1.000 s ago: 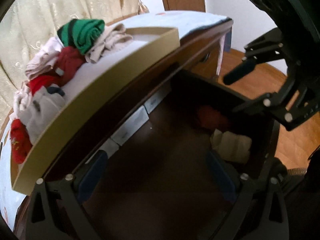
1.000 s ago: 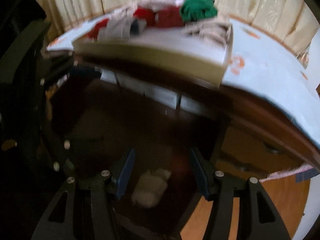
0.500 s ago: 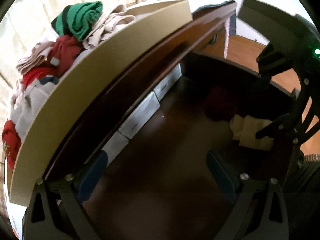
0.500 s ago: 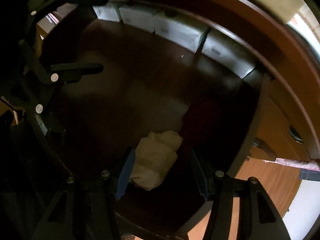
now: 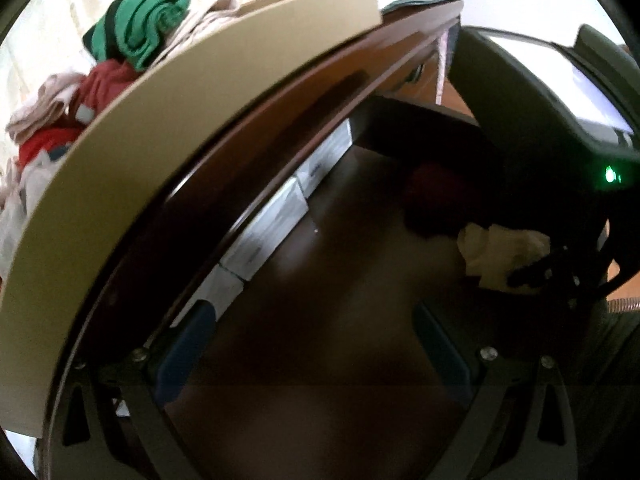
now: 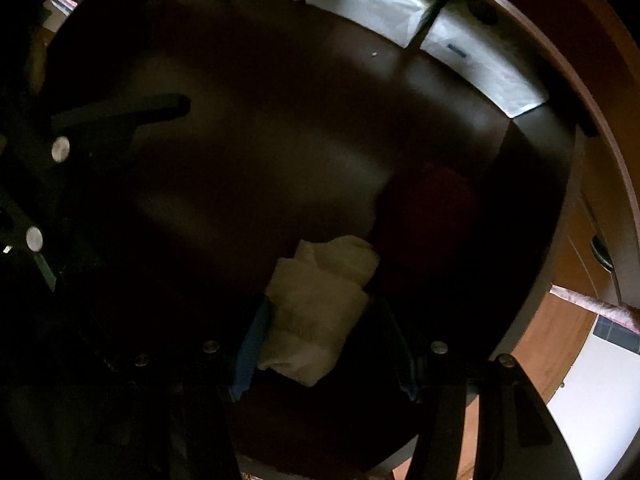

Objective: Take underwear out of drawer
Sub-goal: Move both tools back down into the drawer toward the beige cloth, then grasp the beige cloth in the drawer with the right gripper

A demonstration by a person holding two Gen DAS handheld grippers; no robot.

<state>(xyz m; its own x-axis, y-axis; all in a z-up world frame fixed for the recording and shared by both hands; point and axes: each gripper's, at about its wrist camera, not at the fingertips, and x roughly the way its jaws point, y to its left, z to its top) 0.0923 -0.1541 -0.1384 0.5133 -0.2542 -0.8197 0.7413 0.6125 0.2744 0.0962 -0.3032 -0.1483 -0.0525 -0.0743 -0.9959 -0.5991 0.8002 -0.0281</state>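
Observation:
The dark wooden drawer point(image 5: 340, 280) is pulled open. A cream folded underwear point(image 6: 320, 308) lies on its floor near the front right, with a dark red one point(image 6: 432, 204) just behind it. My right gripper point(image 6: 324, 320) is down in the drawer, open, its blue-padded fingers on either side of the cream piece. In the left wrist view the cream piece point(image 5: 496, 252) and the red one point(image 5: 436, 196) lie at the right under the right gripper. My left gripper point(image 5: 312, 340) is open and empty over the drawer's left part.
A tan cardboard tray point(image 5: 160, 128) sits on the table top above the drawer, holding green point(image 5: 140, 36), red and beige folded underwear. White boxes point(image 6: 360, 4) line the drawer's back wall. Wooden floor shows at the right point(image 6: 560, 340).
My right gripper has dropped from above the table edge into the drawer and closed in on the cream underwear, which now lies between its fingers. My left gripper has moved lower and closer to the drawer.

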